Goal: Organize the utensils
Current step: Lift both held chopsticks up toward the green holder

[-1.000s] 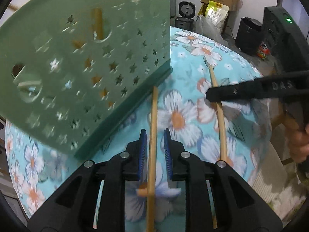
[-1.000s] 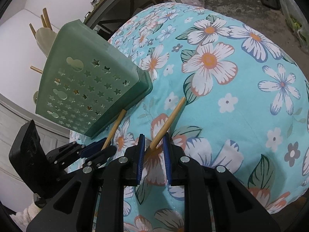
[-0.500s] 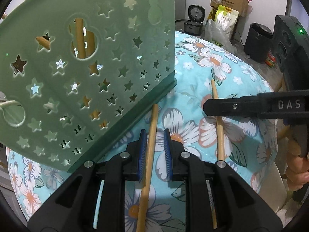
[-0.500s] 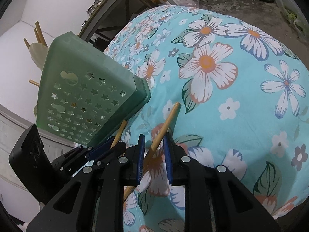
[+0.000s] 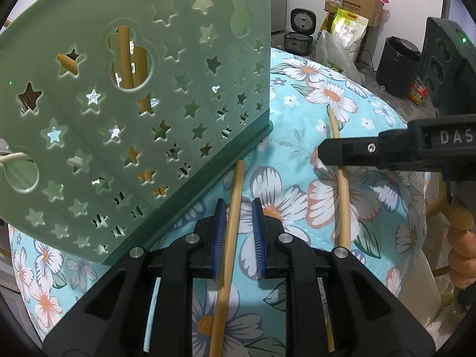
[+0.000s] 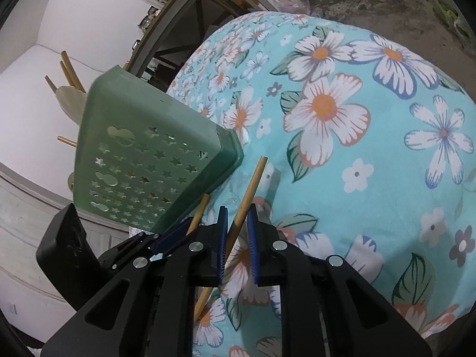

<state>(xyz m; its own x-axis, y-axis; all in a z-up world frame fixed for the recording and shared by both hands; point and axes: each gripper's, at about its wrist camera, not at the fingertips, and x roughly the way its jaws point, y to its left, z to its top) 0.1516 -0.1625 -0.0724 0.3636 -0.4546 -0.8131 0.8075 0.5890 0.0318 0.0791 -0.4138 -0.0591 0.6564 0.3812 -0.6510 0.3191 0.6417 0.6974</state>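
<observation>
Since the earlier frame: right gripper (image 6: 237,245) has drawn its blue pads closer around its chopstick, and the green holder sits nearer and sharper in the left wrist view; both sticks lie much as before.

Floral cloth (image 5: 300,196): turquoise, printed with white and orange flowers, covering a rounded surface. Bears everything listed below.

Green holder (image 5: 142,113): plastic utensil caddy, wall pierced with star and gourd-shaped holes. Stands on the cloth at 10 o'clock in the left wrist view, leaning in the fisheye. Wooden sticks show through its holes; in the right wrist view stick ends and a pale spoon-like piece (image 6: 71,102) jut from its top.

Left gripper (image 5: 239,236): black, blue ribbed pads, pointing down at the cloth. Jaws stand a little apart, straddling the left chopstick; a gap shows on the right side, and contact on the left cannot be told.

Right gripper: enters the left wrist view from 3 o'clock, a hand (image 5: 462,263) on its wooden handle. Jaws closing, right chopstick between them; gaps remain beside the stick.

Left chopstick (image 5: 230,232): wooden, lying on the cloth, far tip just beside the holder's base at 12 o'clock.

Right chopstick (image 6: 248,196): wooden, on the cloth, near the holder's corner, tip toward 1 o'clock.
</observation>
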